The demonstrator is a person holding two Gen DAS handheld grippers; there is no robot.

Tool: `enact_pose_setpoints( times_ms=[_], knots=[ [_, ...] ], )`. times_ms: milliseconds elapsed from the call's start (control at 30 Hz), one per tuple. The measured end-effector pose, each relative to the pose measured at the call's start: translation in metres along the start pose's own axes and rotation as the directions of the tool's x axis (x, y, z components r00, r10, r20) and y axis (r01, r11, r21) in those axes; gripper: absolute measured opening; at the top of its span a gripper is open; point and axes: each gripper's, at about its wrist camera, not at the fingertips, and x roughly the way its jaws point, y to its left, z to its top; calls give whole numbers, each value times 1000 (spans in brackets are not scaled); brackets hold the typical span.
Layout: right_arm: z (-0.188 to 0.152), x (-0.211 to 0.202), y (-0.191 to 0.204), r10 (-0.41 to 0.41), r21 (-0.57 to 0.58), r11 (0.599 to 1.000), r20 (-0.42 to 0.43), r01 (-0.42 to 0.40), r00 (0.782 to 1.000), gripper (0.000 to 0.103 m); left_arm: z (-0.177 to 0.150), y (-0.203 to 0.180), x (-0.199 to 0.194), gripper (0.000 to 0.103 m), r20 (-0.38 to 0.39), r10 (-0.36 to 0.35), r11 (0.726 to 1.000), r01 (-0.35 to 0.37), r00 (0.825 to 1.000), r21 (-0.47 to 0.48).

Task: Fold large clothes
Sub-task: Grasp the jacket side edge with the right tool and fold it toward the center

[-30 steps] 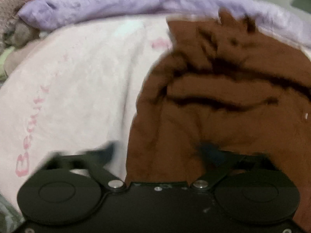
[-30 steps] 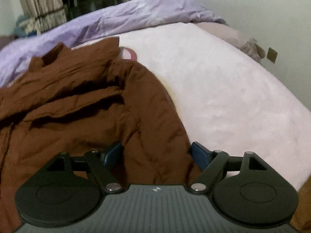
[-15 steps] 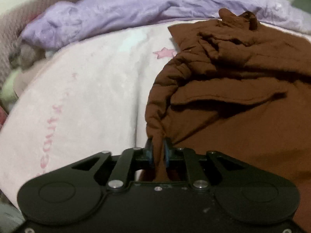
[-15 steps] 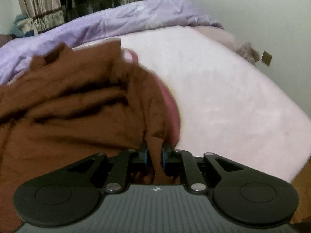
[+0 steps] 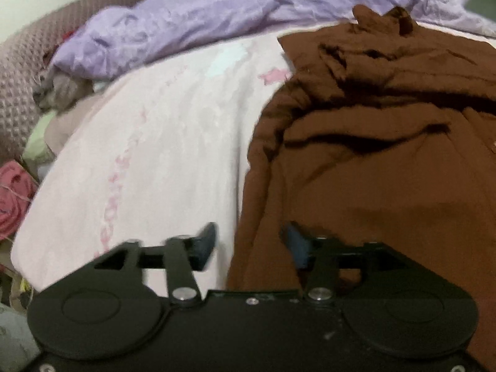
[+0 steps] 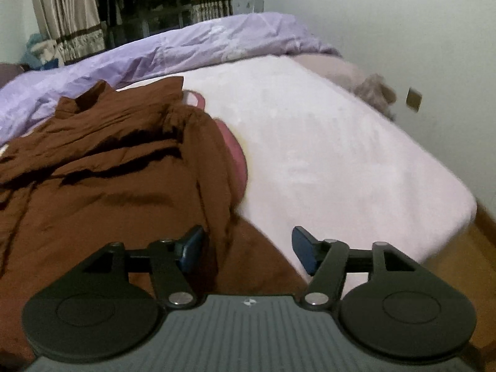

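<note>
A large brown garment (image 5: 372, 161) lies rumpled on a pale pink bed sheet (image 5: 155, 142); it also shows in the right wrist view (image 6: 108, 179). My left gripper (image 5: 249, 245) is open, its jaws astride the garment's left edge, holding nothing. My right gripper (image 6: 248, 248) is open over the garment's right edge, with the fabric's fold between the jaws, not pinched. The collar end of the garment lies at the far side.
A crumpled lilac duvet (image 5: 248, 12) runs along the far side of the bed, also in the right wrist view (image 6: 186, 46). Pillows and bundled cloth (image 5: 55, 90) lie at the left. The bed's right edge (image 6: 449, 204) drops to a wooden floor by the wall.
Half a second ago both grippers were shut on the garment's side edges. Both have now opened and let the fabric go.
</note>
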Motion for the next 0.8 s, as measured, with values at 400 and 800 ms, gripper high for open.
enact_pose_setpoints(
  times_ms=[400, 800],
  knots=[
    [-11, 7, 6, 16, -18, 1000, -49, -17, 999, 91, -42, 27, -2, 97, -96, -275, 949, 255, 957, -183],
    [-7, 6, 14, 63, -4, 998, -60, -63, 996, 33, -33, 19, -4, 73, -83, -220, 965, 204, 972, -167]
  ],
)
